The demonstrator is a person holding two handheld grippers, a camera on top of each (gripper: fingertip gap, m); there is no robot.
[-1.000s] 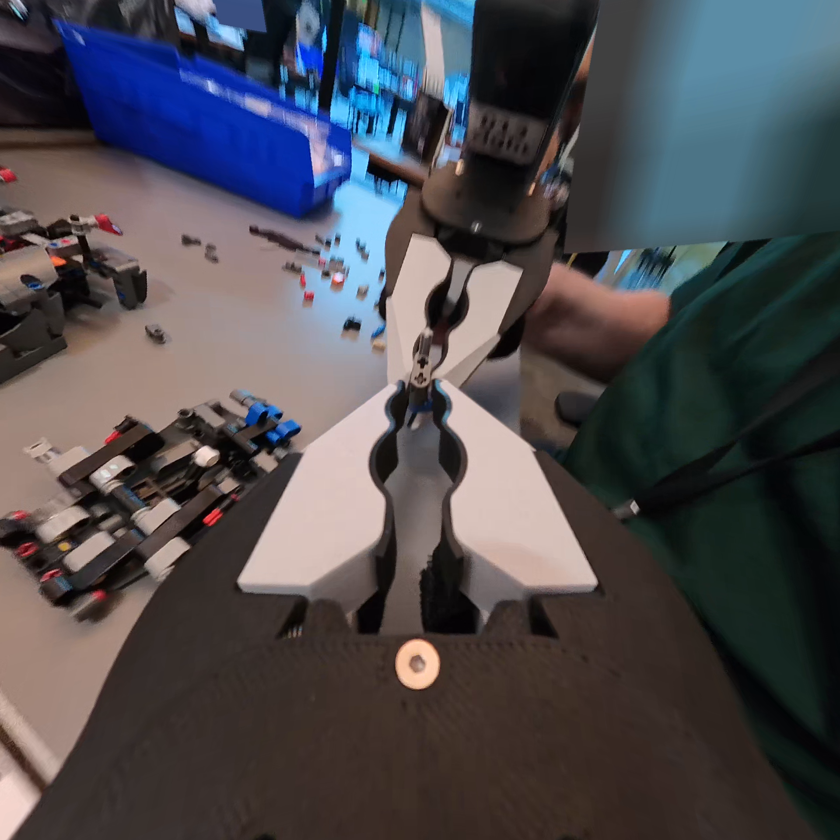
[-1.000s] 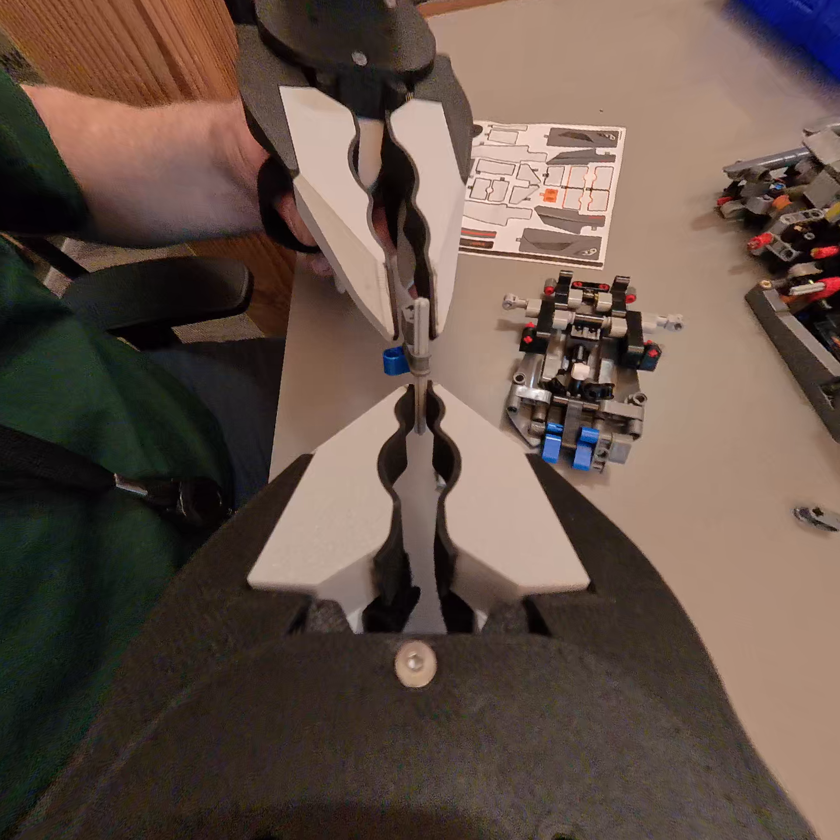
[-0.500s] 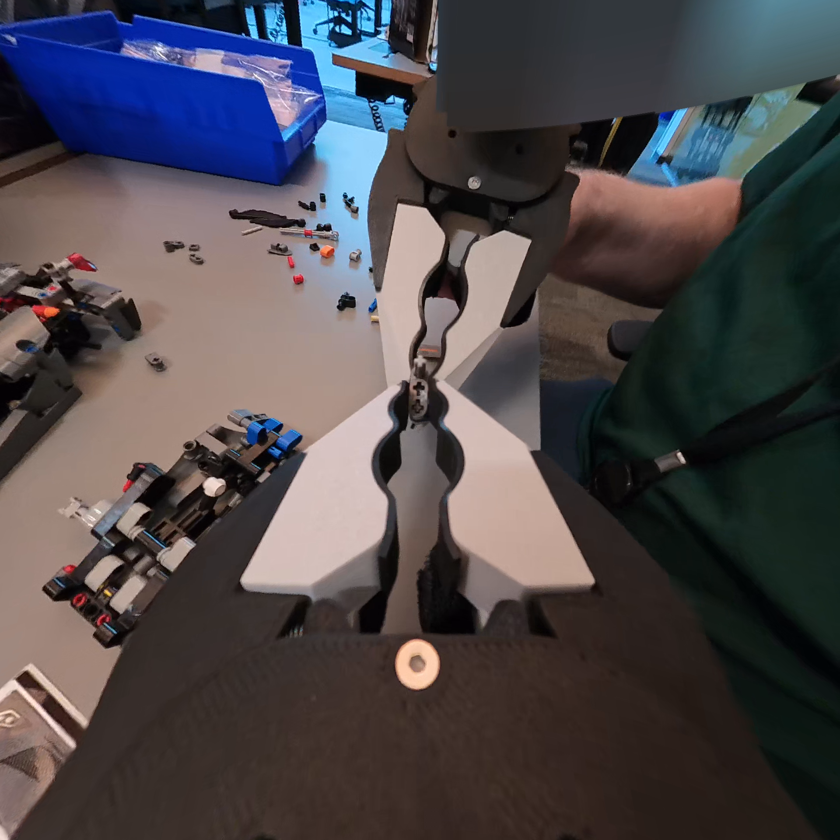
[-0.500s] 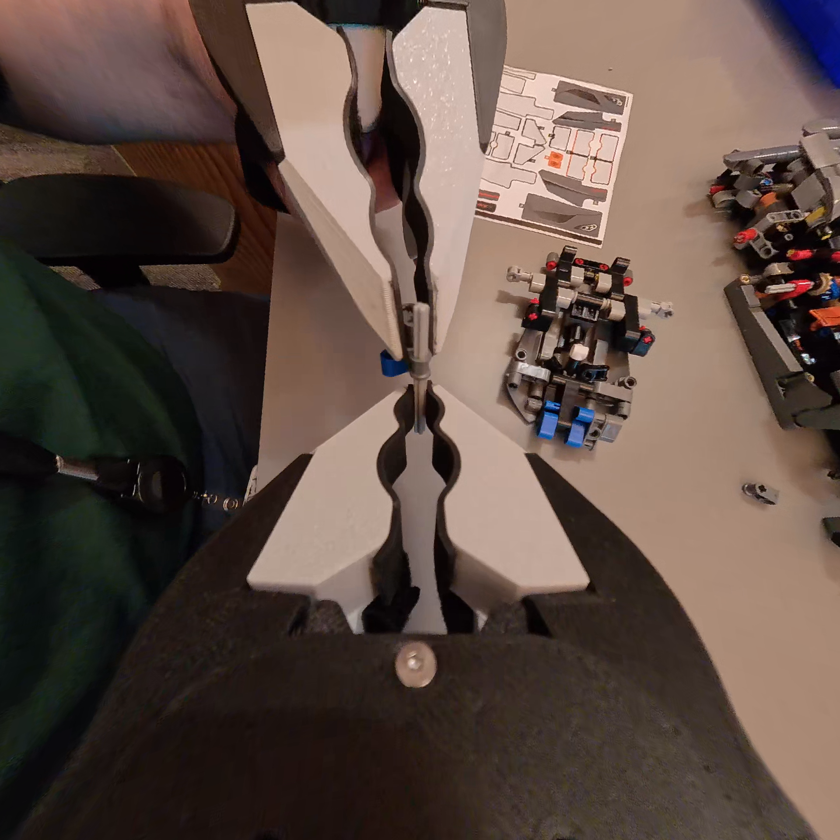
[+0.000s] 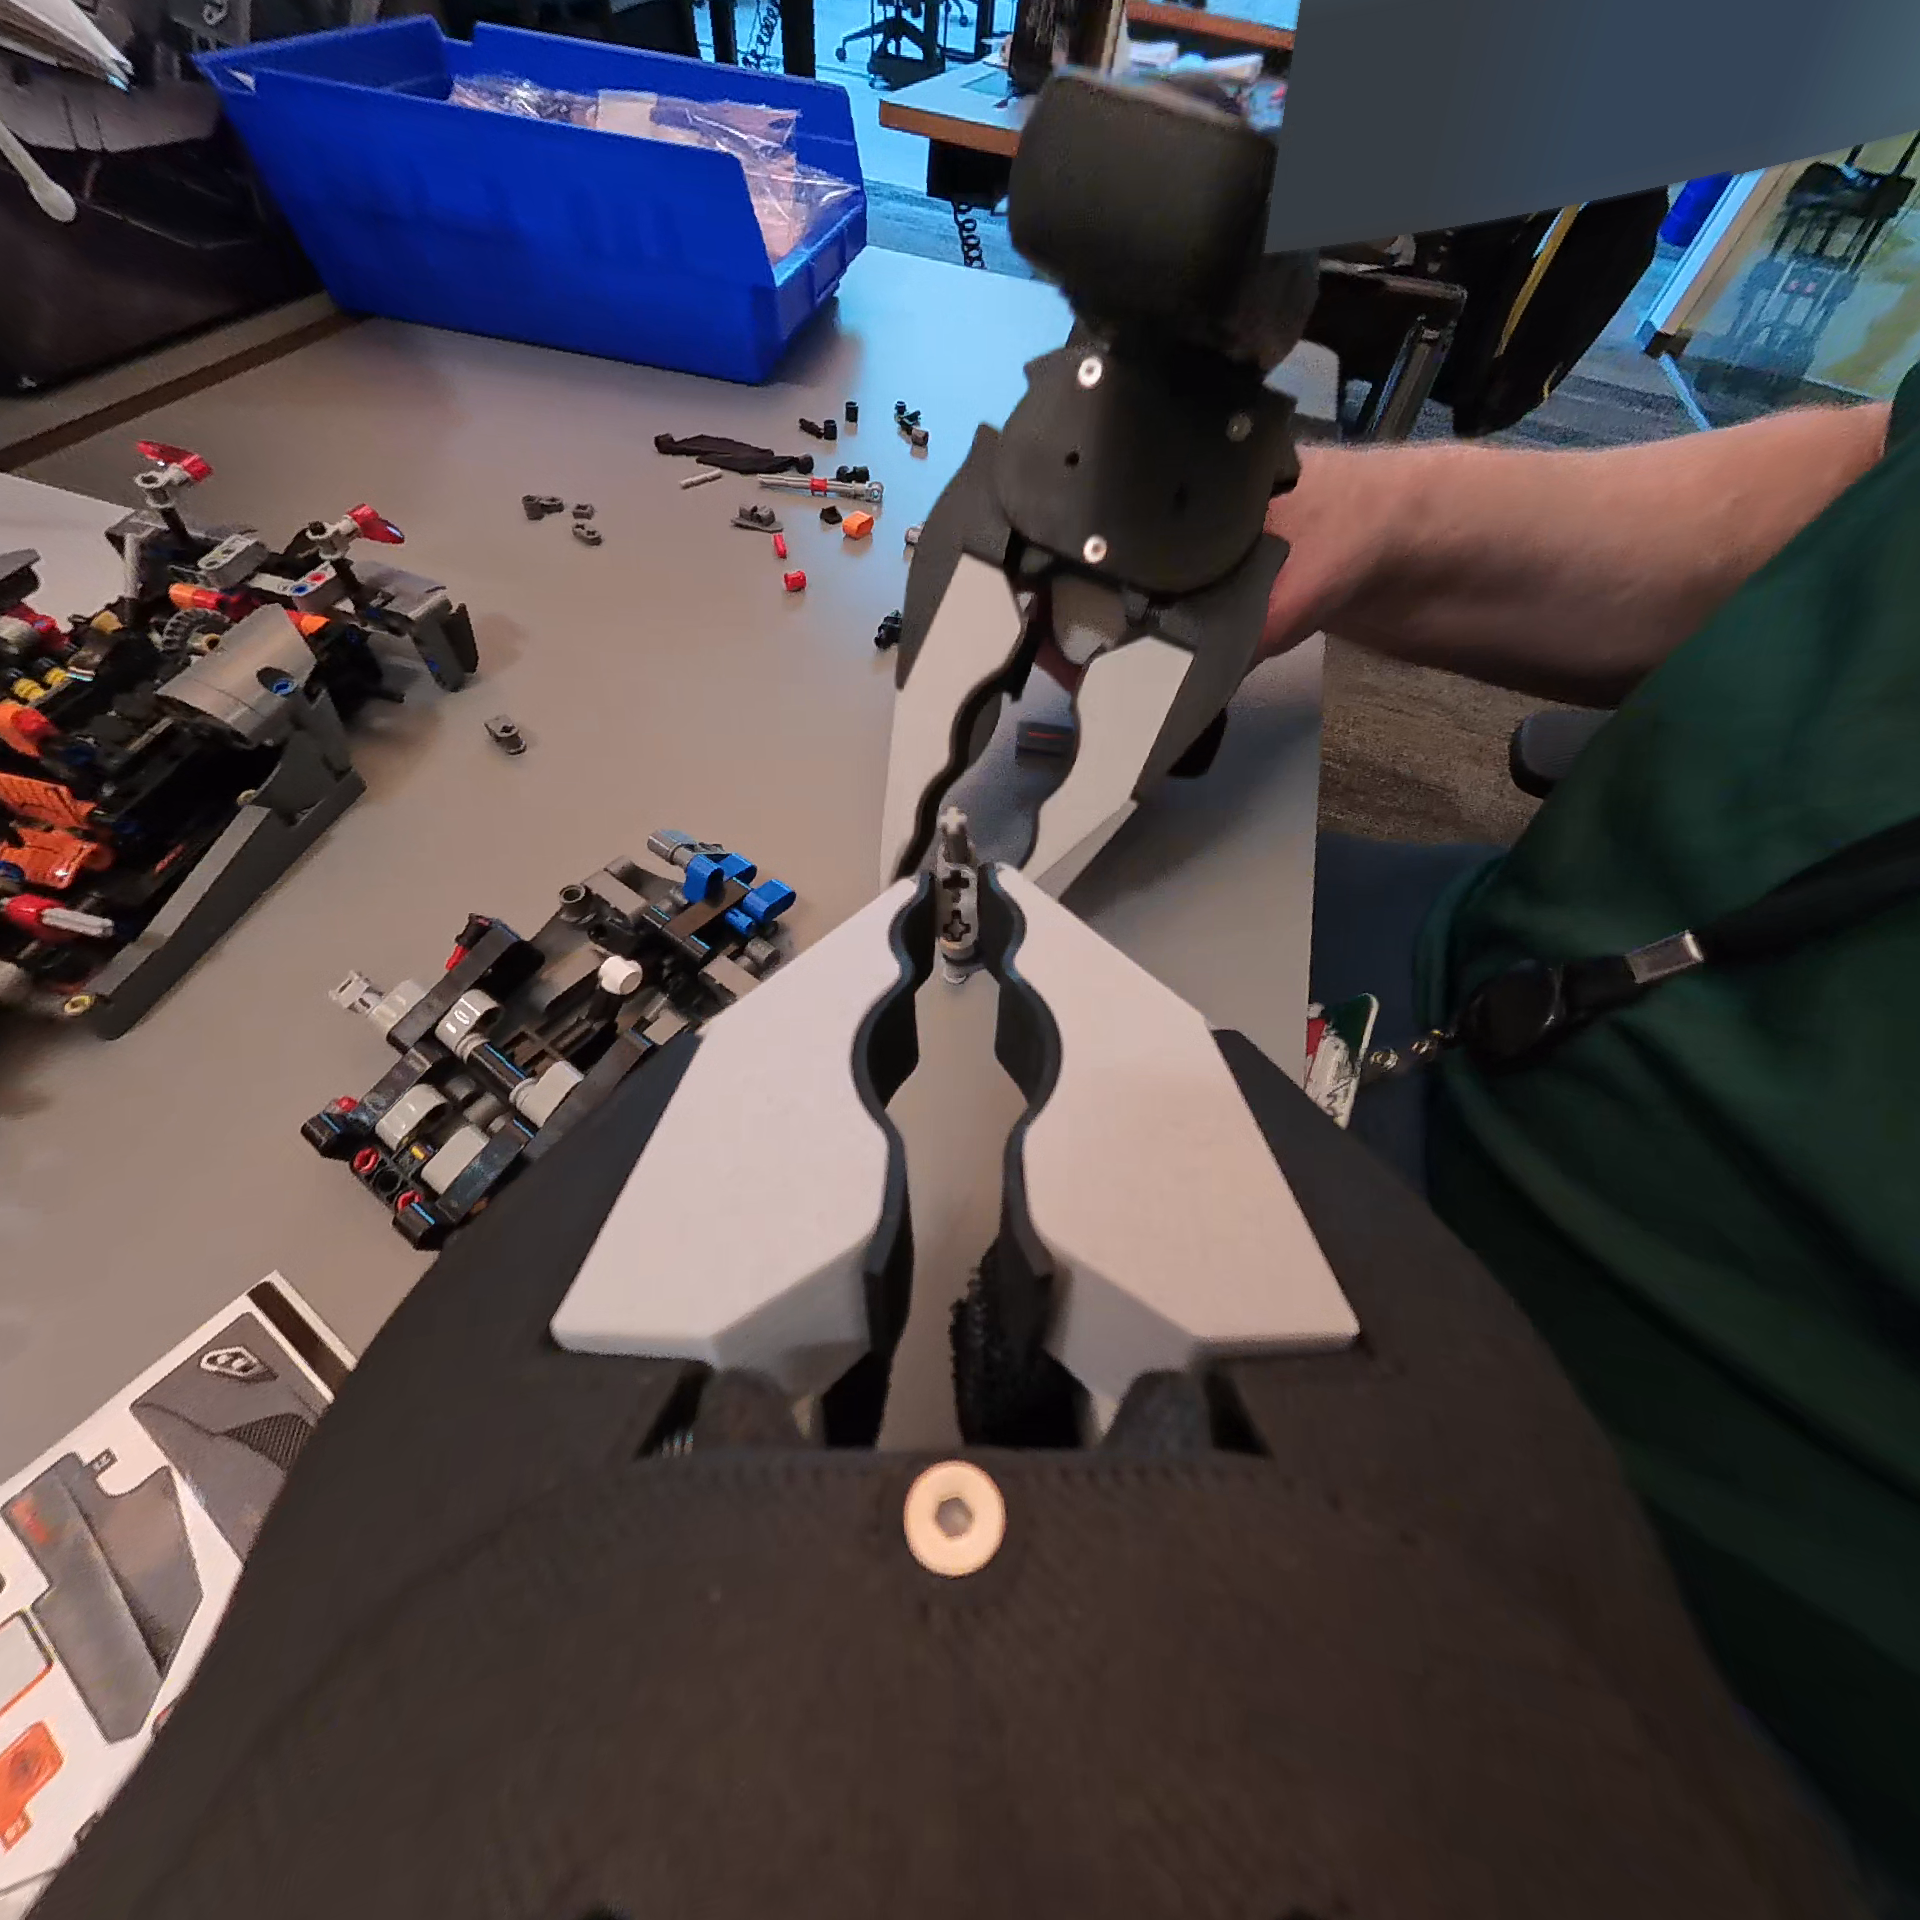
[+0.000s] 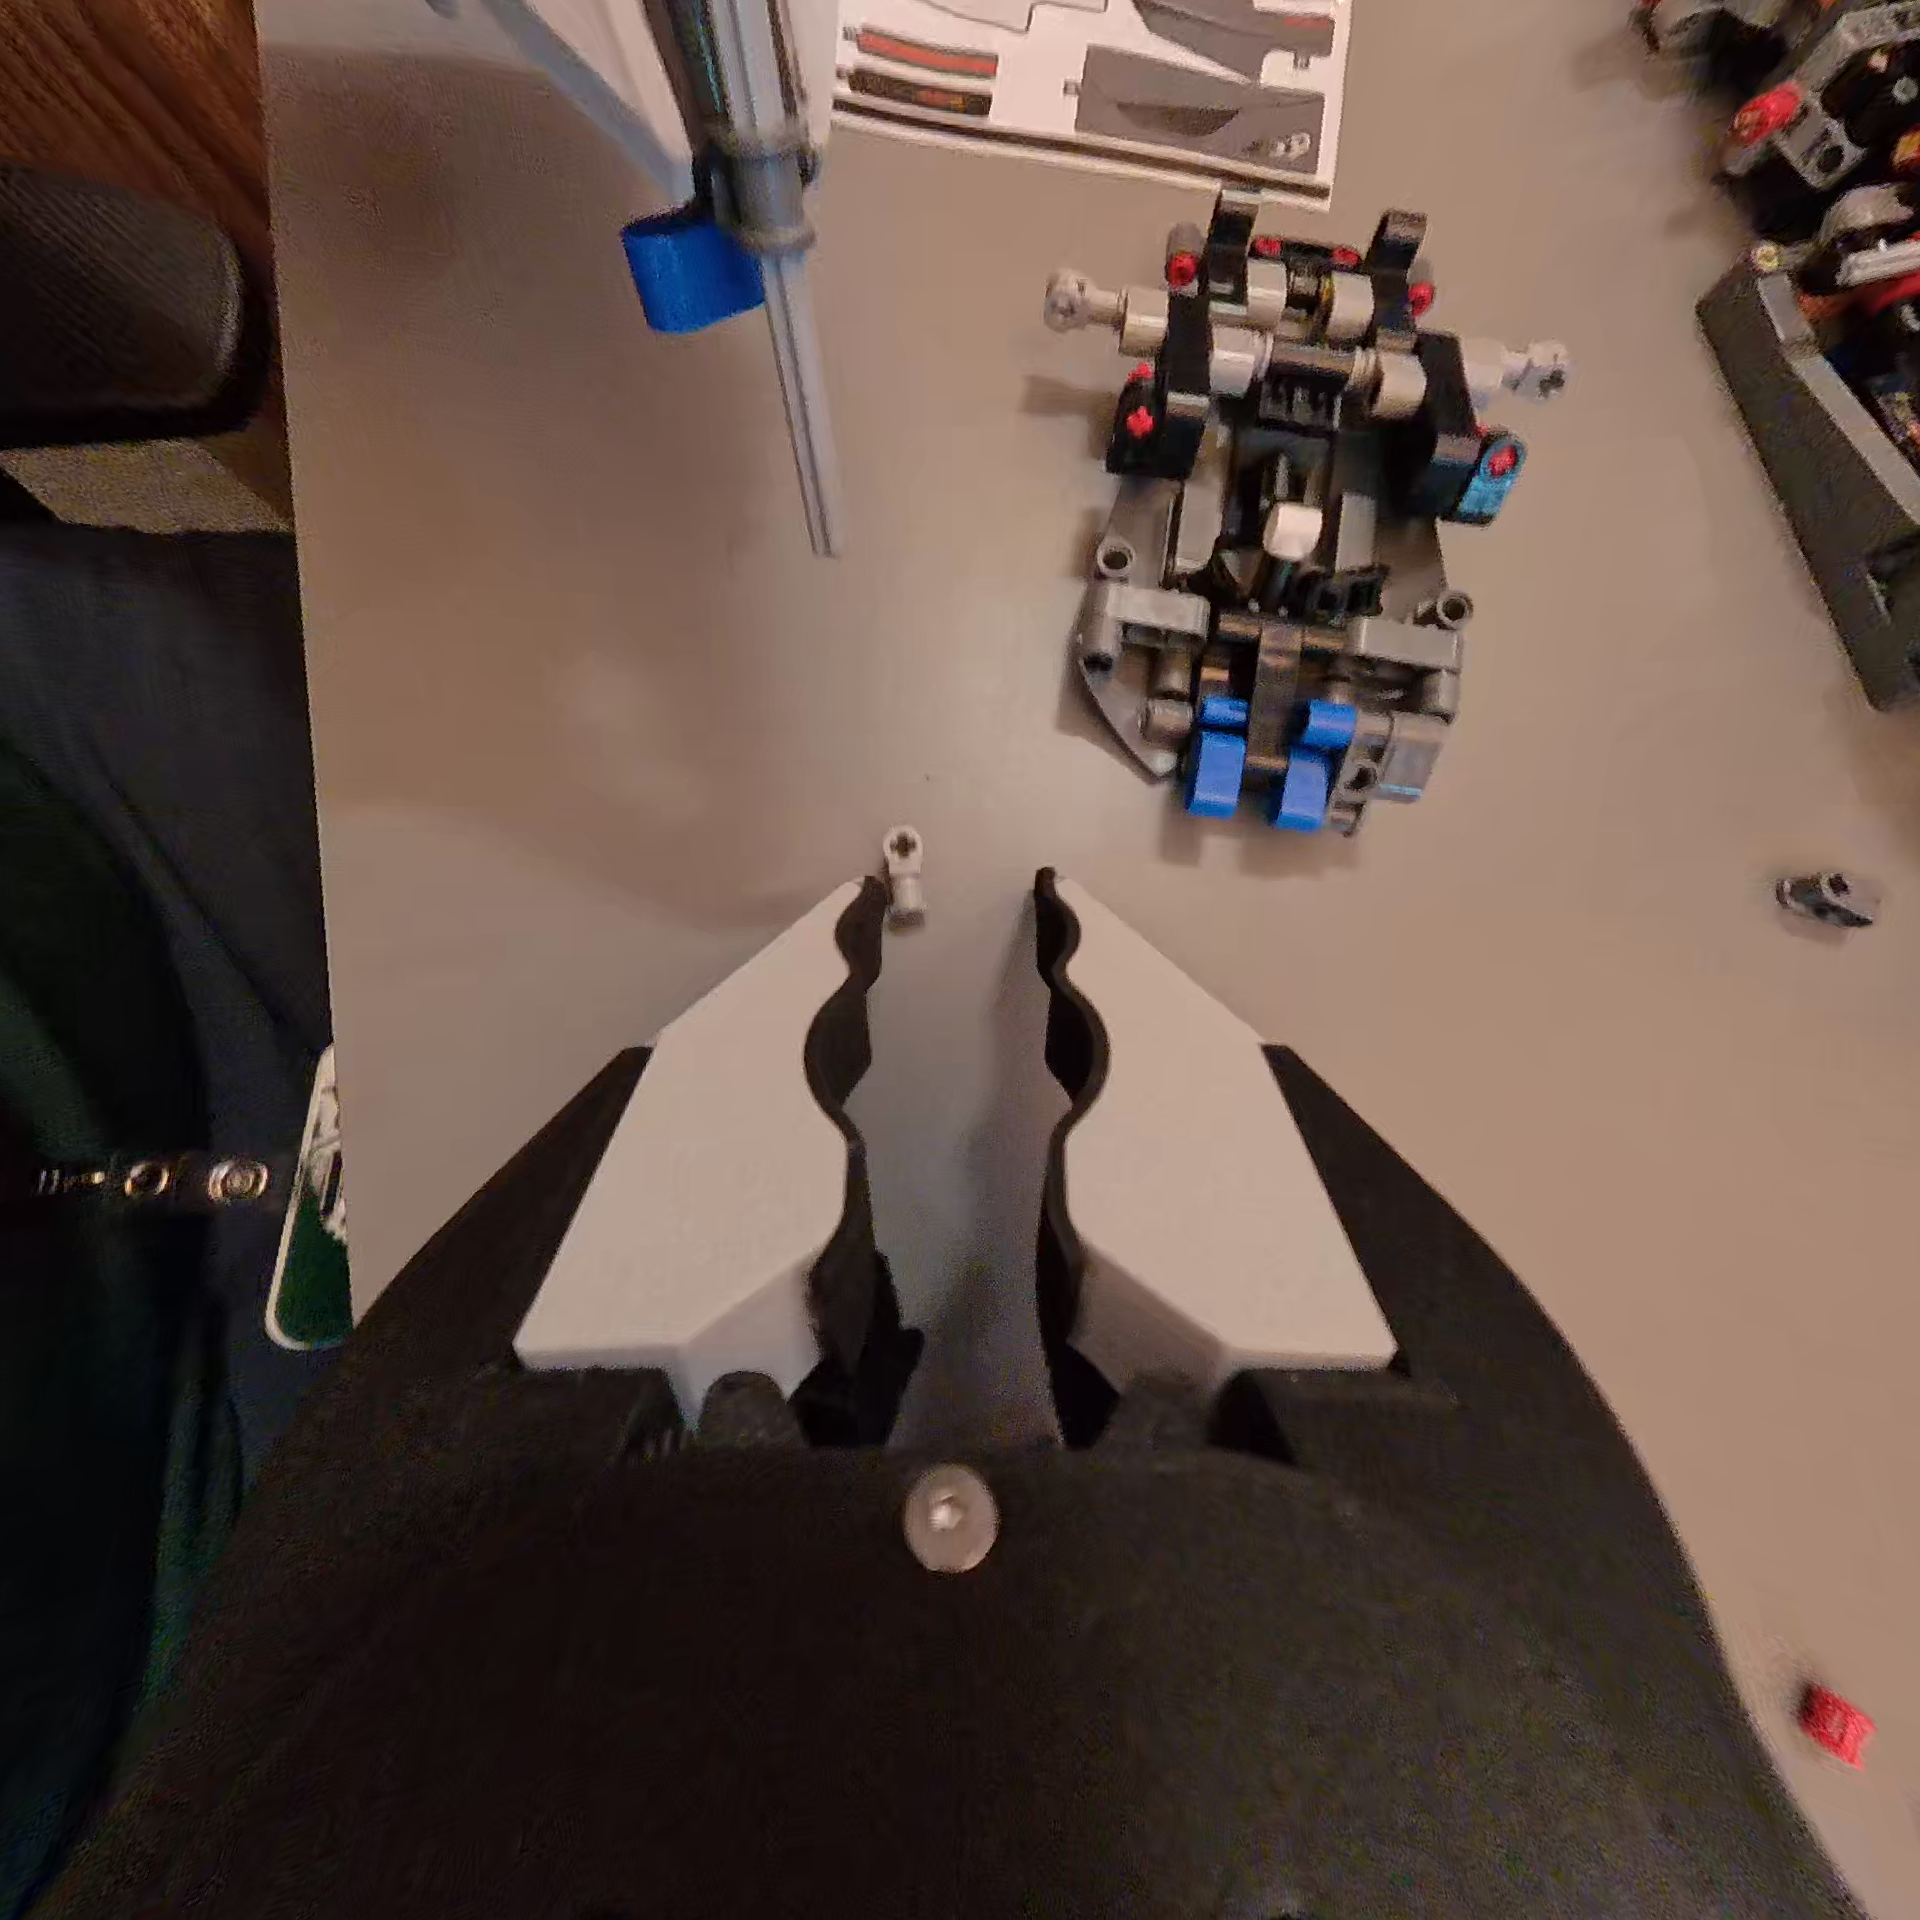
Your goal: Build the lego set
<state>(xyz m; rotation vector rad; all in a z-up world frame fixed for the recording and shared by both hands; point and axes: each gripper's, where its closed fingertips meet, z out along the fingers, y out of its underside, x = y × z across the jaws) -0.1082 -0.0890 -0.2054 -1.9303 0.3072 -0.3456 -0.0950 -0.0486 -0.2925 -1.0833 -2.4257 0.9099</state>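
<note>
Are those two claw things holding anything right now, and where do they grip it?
The left gripper pinches a grey axle assembly at its tips, around a connector. The right gripper is open, holding nothing.

Bin [image 5: 540,218] blue; table [image 6: 582,665] grey; chassis [image 6: 1288,530] black, grey, blue clips.

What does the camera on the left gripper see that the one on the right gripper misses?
Only the left wrist view shows the blue plastic bin, the scattered small loose pieces beyond it, and the right gripper, open. Only the right wrist view shows a tiny grey connector beside its fingertips and a blue clip on the grey axle. Both show the black-and-grey lego chassis with blue parts and the sticker sheet.
</note>
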